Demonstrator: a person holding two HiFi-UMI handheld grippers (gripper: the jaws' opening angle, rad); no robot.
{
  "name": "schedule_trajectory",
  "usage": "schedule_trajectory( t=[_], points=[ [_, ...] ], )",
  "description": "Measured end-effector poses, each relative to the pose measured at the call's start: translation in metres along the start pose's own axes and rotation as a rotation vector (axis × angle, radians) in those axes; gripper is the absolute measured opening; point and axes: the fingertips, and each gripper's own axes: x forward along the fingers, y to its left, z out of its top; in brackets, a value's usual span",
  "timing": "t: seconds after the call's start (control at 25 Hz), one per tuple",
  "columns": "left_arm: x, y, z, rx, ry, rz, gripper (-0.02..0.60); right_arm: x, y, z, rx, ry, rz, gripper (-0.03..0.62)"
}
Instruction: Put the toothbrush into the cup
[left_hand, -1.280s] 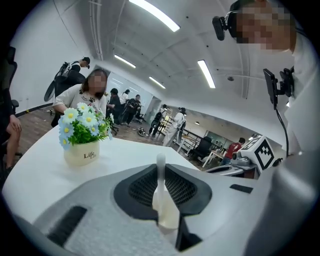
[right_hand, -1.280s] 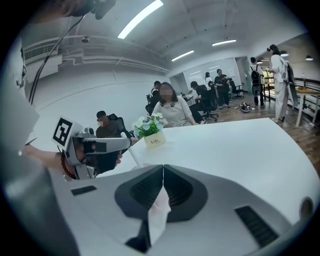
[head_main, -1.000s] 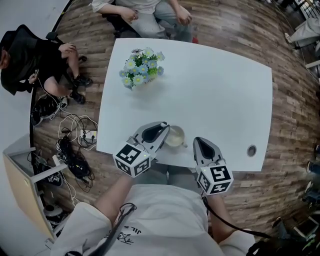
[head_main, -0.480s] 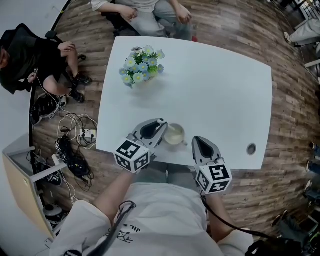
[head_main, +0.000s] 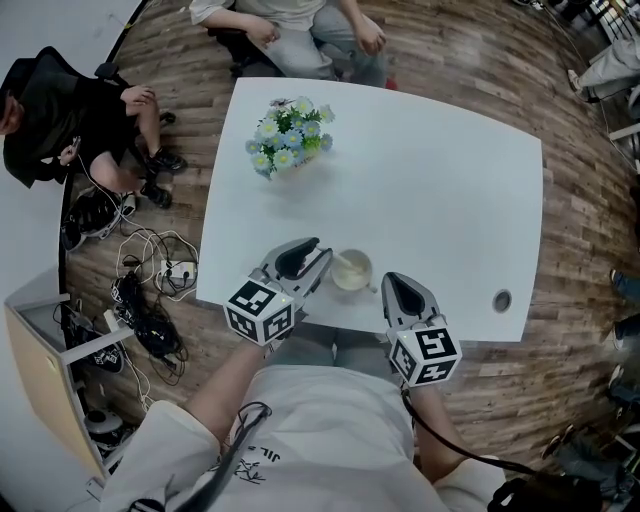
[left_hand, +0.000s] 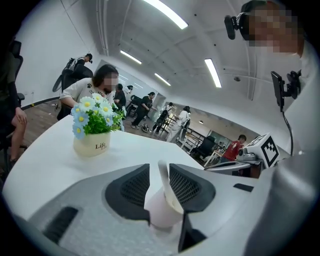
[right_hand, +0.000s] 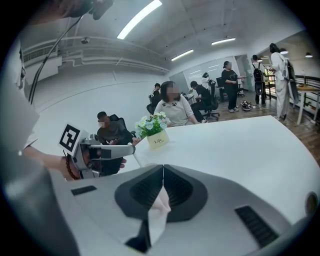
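Observation:
A pale cup (head_main: 352, 272) stands on the white table (head_main: 440, 190) near its front edge. A white toothbrush (left_hand: 164, 177) stands tilted in the cup (left_hand: 161, 212), its top between the tips of my left gripper (left_hand: 159, 167). The jaws stand slightly apart; the brush leans on the right one, with a sliver of table showing at its left. In the head view my left gripper (head_main: 322, 247) sits just left of the cup. My right gripper (head_main: 398, 280) is right of the cup, shut and empty (right_hand: 163, 167). The right gripper view shows the toothbrush (right_hand: 125, 159) slanting down from the left gripper's tip.
A flower pot (head_main: 288, 135) stands at the table's far left. A round cable hole (head_main: 502, 299) lies at the front right. People sit at the far edge (head_main: 300, 30) and to the left (head_main: 70, 110). Cables (head_main: 150, 290) lie on the floor.
My left gripper has drawn back a little to the left, away from the cup; the toothbrush stays in the cup. The right gripper has barely moved.

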Motion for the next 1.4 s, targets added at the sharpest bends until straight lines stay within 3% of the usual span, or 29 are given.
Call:
schedule_trajectory(
  t=[0.44, 0.56, 0.72, 1.4],
  points=[
    [-0.032, 0.000, 0.031, 0.042, -0.047, 0.059, 0.104, 0.001, 0.016, 0.026, -0.043, -0.035, 0.041, 0.020],
    [-0.043, -0.005, 0.039, 0.051, -0.064, 0.080, 0.042, -0.003, 0.022, 0.033, -0.055, -0.051, 0.051, 0.020],
    [-0.052, -0.013, 0.049, 0.050, -0.082, 0.097, 0.014, -0.012, 0.028, 0.041, -0.075, -0.066, 0.058, 0.019],
    [-0.066, -0.068, 0.075, 0.122, -0.129, 0.105, 0.012, -0.033, 0.045, 0.074, -0.130, -0.122, 0.094, 0.020]
  ],
)
